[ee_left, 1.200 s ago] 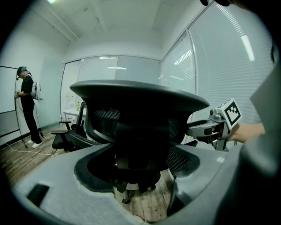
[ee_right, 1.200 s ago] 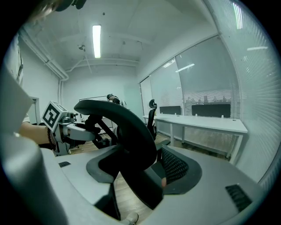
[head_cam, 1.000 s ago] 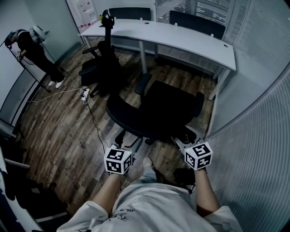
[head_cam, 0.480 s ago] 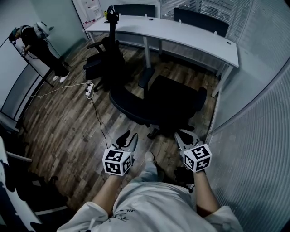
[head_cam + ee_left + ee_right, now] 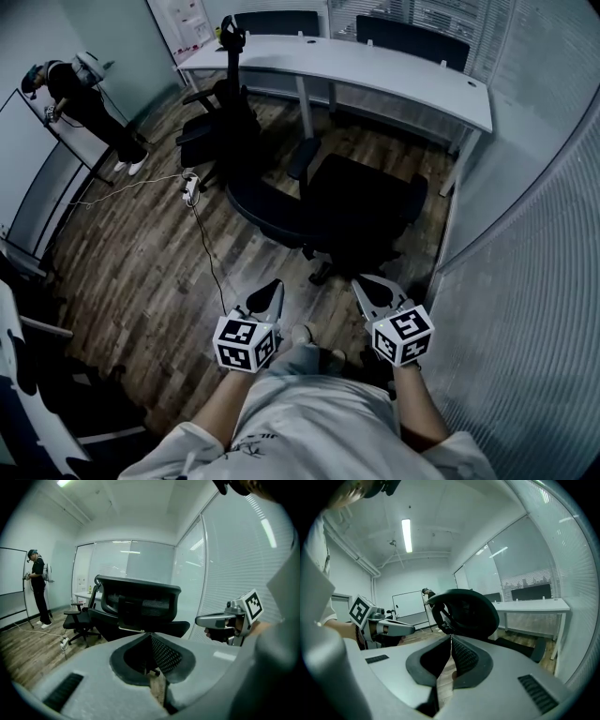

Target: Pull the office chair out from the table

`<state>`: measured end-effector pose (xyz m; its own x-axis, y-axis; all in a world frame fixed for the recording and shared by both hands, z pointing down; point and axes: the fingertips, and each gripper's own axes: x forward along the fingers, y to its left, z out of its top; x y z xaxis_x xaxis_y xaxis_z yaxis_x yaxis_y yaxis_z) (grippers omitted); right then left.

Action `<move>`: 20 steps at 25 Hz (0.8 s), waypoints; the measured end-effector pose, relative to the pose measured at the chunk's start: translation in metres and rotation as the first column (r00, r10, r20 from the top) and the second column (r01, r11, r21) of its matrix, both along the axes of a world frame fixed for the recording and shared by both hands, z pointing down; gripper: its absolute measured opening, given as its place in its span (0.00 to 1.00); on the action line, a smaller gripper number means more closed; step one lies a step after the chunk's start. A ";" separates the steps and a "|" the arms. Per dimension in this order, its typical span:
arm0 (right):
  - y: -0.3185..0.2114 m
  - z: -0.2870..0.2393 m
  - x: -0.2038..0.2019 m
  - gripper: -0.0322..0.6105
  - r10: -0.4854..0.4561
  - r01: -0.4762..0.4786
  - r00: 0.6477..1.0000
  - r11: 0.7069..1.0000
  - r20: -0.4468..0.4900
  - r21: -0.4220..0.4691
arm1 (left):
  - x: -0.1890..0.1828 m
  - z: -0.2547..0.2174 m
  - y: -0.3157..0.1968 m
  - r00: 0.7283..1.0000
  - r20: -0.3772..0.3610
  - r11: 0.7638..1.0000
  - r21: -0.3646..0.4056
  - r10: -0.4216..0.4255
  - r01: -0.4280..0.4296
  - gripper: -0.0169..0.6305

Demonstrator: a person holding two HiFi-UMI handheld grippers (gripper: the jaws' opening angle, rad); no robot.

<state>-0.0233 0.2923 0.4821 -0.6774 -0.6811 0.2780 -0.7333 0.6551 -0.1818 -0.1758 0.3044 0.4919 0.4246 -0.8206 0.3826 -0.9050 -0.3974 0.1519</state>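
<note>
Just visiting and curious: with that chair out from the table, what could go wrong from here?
The left gripper and right gripper have just closed empty, clear of the office chair, so it may roll. It could bump the second chair close by or catch the floor cable.

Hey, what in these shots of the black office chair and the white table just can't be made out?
- Black mesh office chair: in the head view its wheeled base is mostly hidden under its own seat.
- Two dark chairs behind the long white table: in the head view the tabletop hides everything but their backrests.
- White wall notice: in the head view its print is too small to read.
</note>
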 end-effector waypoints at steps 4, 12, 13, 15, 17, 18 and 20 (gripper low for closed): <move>0.015 0.004 -0.009 0.07 -0.004 0.004 1.000 1.000 0.008 -0.010 | 0.005 0.000 0.008 1.000 0.004 1.000 -0.009 0.015 -0.015 0.04; 0.032 0.014 -0.044 0.06 -0.049 0.049 0.999 0.998 -0.014 -0.048 | 0.003 -0.009 0.006 0.998 -0.037 0.998 -0.004 0.060 -0.060 0.04; 0.033 0.014 -0.046 0.06 -0.041 0.040 0.999 0.998 -0.013 -0.050 | 0.001 -0.009 0.006 0.997 -0.035 0.998 -0.002 0.066 -0.066 0.04; 0.033 0.010 -0.051 0.06 -0.023 0.023 1.000 0.999 -0.010 -0.044 | -0.005 -0.009 0.005 0.997 -0.036 0.997 0.000 0.074 -0.074 0.04; 0.033 0.006 -0.057 0.06 -0.015 0.014 1.000 0.999 -0.013 -0.039 | -0.010 -0.008 0.005 0.995 -0.047 0.996 -0.007 0.084 -0.084 0.04; 0.034 0.006 -0.061 0.06 -0.016 0.015 1.000 0.999 -0.014 -0.042 | -0.012 -0.008 0.004 0.994 -0.055 0.996 -0.011 0.092 -0.093 0.04; 0.034 0.007 -0.069 0.06 -0.023 0.022 1.000 0.998 -0.017 -0.054 | -0.015 -0.009 0.002 0.992 -0.056 0.994 -0.009 0.111 -0.112 0.04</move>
<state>-0.0922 0.3263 0.4891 -0.6873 -0.6493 0.3257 -0.7217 0.6614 -0.2043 -0.1903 0.3067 0.4825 0.5340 -0.7624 0.3655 -0.8452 -0.4931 0.2062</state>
